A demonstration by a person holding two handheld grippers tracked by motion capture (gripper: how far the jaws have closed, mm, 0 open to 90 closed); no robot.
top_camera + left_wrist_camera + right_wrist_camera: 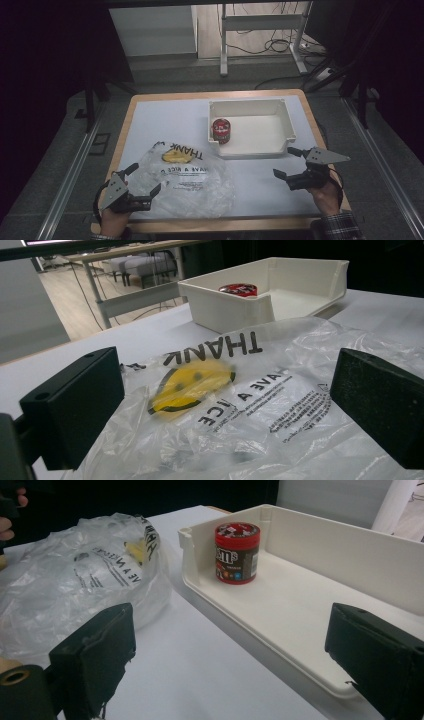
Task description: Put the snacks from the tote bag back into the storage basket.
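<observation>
Now, bag (pixel 187 175) as landmark: clear plastic, crumpled flat on the counter (pixel 260 185), smiley print up. Your left gripper (pixel 145 186) sits at its near-left edge, fingers (pixel 75 405) spread wide, empty, bag straight ahead between them. Your right gripper (pixel 295 162) hangs well right of the bag, released too, facing the white tray (pixel 287 120). Red candy tub (pixel 221 131) stands upright in the tray corner, just beyond the bag. Left hand is nearer the bag; right nearer the tub.
</observation>
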